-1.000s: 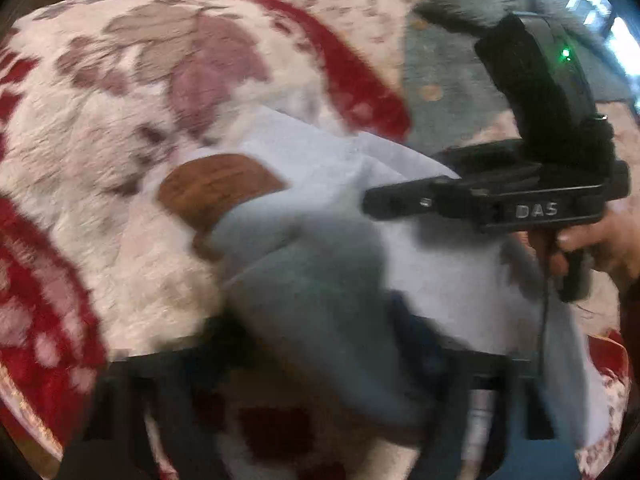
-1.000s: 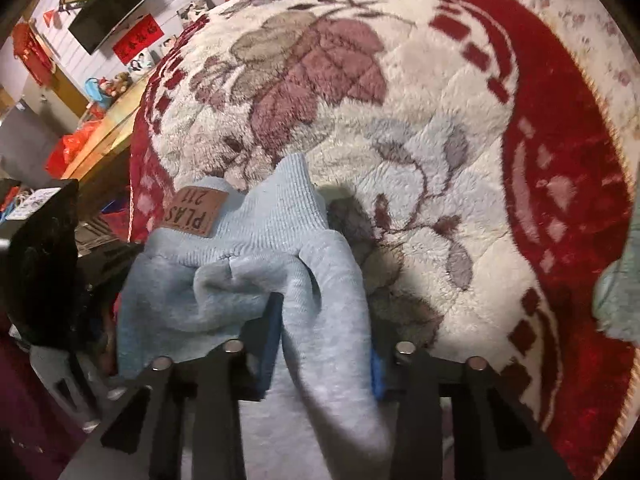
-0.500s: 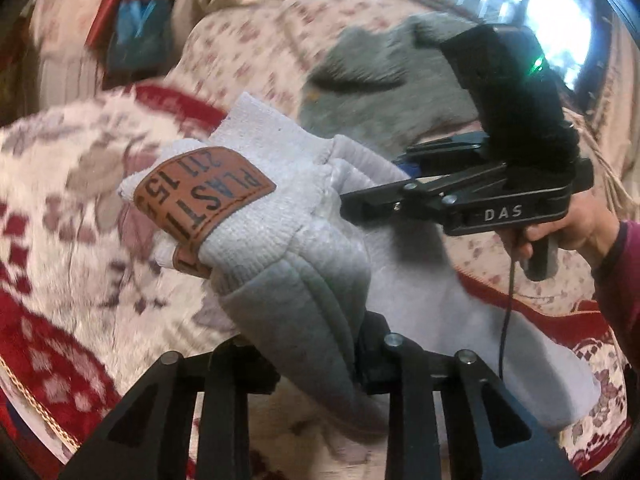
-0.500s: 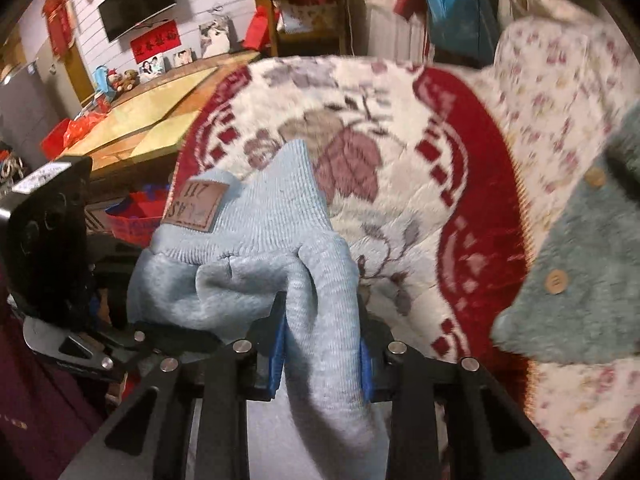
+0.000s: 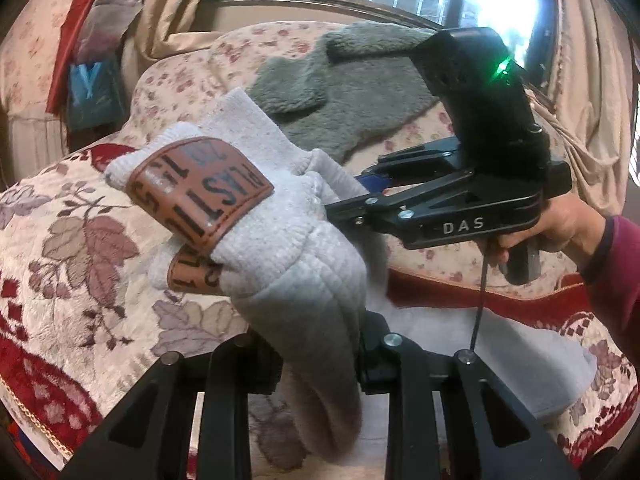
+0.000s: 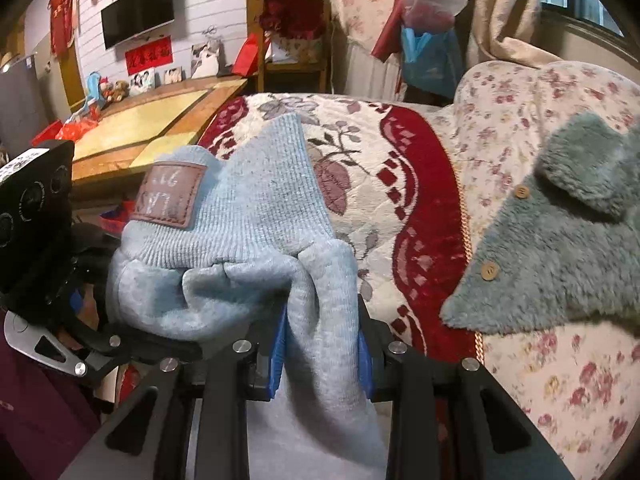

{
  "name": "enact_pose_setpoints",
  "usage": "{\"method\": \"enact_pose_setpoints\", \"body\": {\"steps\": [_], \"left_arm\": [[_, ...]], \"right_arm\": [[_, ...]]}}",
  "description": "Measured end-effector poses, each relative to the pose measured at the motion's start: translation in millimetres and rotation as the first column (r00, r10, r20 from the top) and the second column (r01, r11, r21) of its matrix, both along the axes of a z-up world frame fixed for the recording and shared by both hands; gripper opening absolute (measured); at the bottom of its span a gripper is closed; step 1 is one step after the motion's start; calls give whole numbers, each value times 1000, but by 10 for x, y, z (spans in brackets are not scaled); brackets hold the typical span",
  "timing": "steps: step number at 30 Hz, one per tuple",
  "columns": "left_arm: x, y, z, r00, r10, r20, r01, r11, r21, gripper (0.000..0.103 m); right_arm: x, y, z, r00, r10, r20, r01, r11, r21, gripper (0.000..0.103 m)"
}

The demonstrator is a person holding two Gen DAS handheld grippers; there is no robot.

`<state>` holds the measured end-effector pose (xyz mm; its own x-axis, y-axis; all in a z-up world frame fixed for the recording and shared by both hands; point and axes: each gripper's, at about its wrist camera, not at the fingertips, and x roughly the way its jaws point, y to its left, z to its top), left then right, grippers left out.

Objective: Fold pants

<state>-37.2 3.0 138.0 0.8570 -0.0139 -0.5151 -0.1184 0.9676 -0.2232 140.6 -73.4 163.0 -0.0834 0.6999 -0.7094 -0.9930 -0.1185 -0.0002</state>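
Now both grippers, left (image 5: 320, 364) and right (image 6: 320, 340), hold the pants (image 5: 288, 256) above the blanket (image 5: 80, 280), jaws pinching cloth.

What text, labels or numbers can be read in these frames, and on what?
"DAS": side of the right gripper.
"LASTI", partly legible: brown patch on the grey pants.
Red wall sign: characters too blurred to read.
White sticker on the left gripper: unreadable.
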Motion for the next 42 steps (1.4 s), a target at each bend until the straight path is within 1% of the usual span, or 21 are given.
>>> {"method": "enact_pose_setpoints", "body": {"steps": [6, 11, 15, 20, 23, 24, 25, 26, 27, 29, 30, 31, 32, 33, 34, 35, 36, 38, 39, 41, 42], "left_arm": [[44, -263, -30, 998, -53, -14, 53, 998, 22, 26], [81, -580, -72, 995, -100, -20, 101, 993, 53, 26], [139, -868, -177, 989, -143, -33, 145, 988, 61, 26], [223, -1272, -448, 977, -205, -60, 208, 977, 54, 26], [301, -1540, -715, 963, -250, -105, 256, 966, 47, 26], [323, -1616, -807, 956, -268, -123, 274, 961, 38, 29], [332, -1671, -876, 950, -279, -138, 286, 957, 37, 32], [337, -1723, -945, 944, -290, -156, 299, 953, 39, 39], [327, -1767, -1004, 936, -301, -182, 313, 949, 41, 40], [279, -1779, -1025, 932, -308, -194, 323, 945, 52, 41], [239, -1775, -994, 929, -316, -190, 330, 943, 48, 46], [214, -1765, -951, 925, -330, -188, 341, 939, 31, 50], [164, -1744, -898, 919, -352, -178, 358, 934, -1, 70], [104, -1730, -816, 911, -387, -143, 384, 922, -51, 94], [33, -1739, -736, 909, -404, -105, 398, 915, -73, 101], [-47, -1776, -652, 910, -409, -64, 405, 912, -70, 103], [-109, -1815, -586, 909, -414, -45, 413, 910, -44, 103], [-189, -1889, -515, 902, -428, -61, 428, 904, 1, 103], [-235, -1893, -480, 898, -437, -58, 438, 899, 5, 103], [-318, -1827, -414, 902, -429, -53, 431, 902, 24, 103], [-336, -1790, -385, 908, -416, -51, 418, 908, 40, 103]], "right_arm": [[62, -289, -75, 999, -48, -26, 49, 998, 35, 34], [186, -630, -155, 993, -93, -72, 96, 994, 45, 34], [291, -954, -286, 985, -137, -102, 140, 990, 22, 34], [444, -1434, -645, 959, -245, -141, 239, 969, -55, 34], [542, -1752, -1010, 920, -360, -157, 338, 929, -148, 40], [567, -1849, -1128, 903, -399, -161, 370, 911, -181, 43], [594, -1962, -1263, 880, -447, -159, 410, 885, -222, 47], [617, -2083, -1383, 853, -502, -143, 457, 851, -260, 48], [641, -2178, -1448, 831, -541, -131, 493, 824, -280, 48], [692, -2486, -1499, 759, -633, -152, 578, 763, -290, 48], [704, -2627, -1467, 724, -668, -171, 614, 737, -282, 48], [702, -2728, -1435, 700, -691, -179, 638, 718, -278, 48], [692, -2842, -1375, 671, -718, -186, 668, 694, -268, 48], [680, -2908, -1314, 655, -731, -189, 686, 681, -257, 48], [633, -2971, -1227, 640, -746, -187, 706, 666, -240, 48], [575, -3020, -1121, 625, -757, -192, 726, 654, -213, 48], [512, -3055, -1011, 615, -759, -213, 739, 649, -179, 48], [383, -3067, -758, 589, -761, -273, 769, 631, -99, 48], [325, -3070, -650, 582, -753, -308, 776, 627, -68, 48], [200, -2959, -473, 601, -696, -393, 750, 661, -24, 53], [141, -2885, -429, 612, -676, -411, 735, 678, -20, 58]]}}
